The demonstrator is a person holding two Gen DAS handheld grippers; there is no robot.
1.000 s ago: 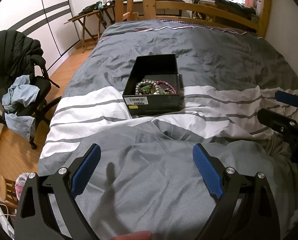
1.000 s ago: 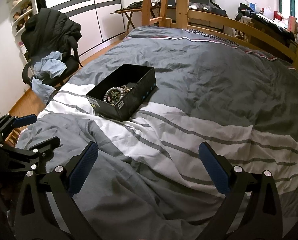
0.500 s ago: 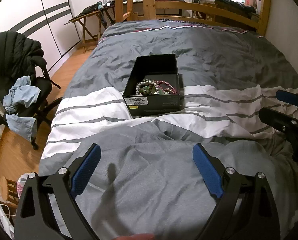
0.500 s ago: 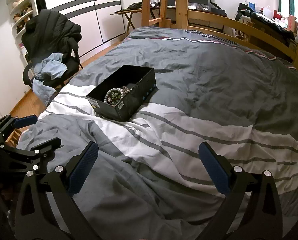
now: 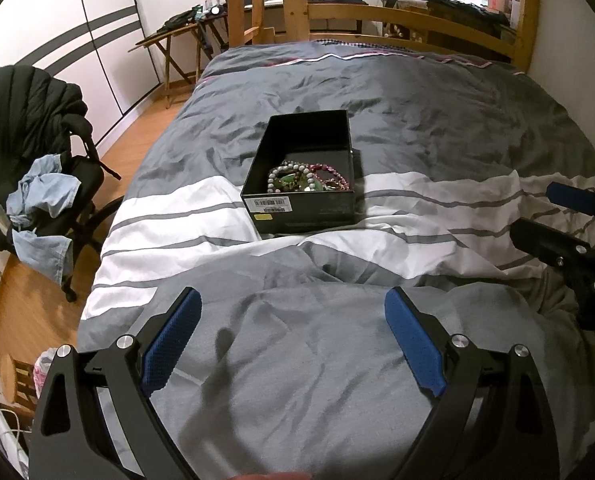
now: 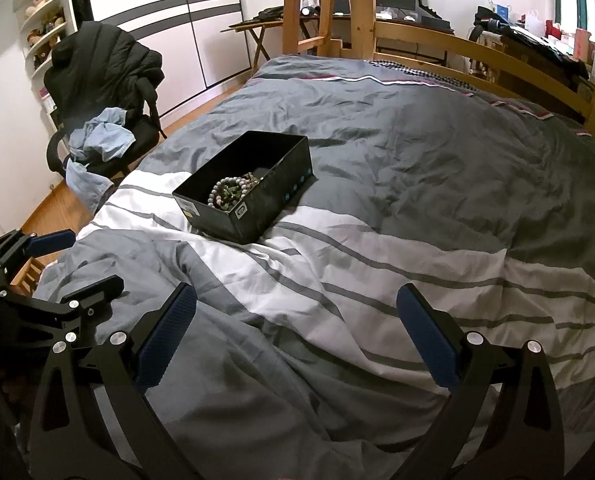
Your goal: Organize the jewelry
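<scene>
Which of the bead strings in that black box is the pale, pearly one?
The whitish bead loop at the left side of the black box, beside the label end. The pink-red string lies to its right, with green pieces between them.

Your left tool point(image 5: 291, 314) hung over the grey part of the duvet point(image 5: 437, 120), its blue pads point(image 5: 171, 342) spread wide with nothing between them. Ahead, the black box point(image 5: 303, 204) sat across the white stripe, beads point(image 5: 305, 176) heaped at its near end, a label facing you. Your right tool point(image 5: 553, 214) showed at the right edge, well apart from the box. A chair point(image 5: 49, 196) with clothes stood left of the bed.
</scene>
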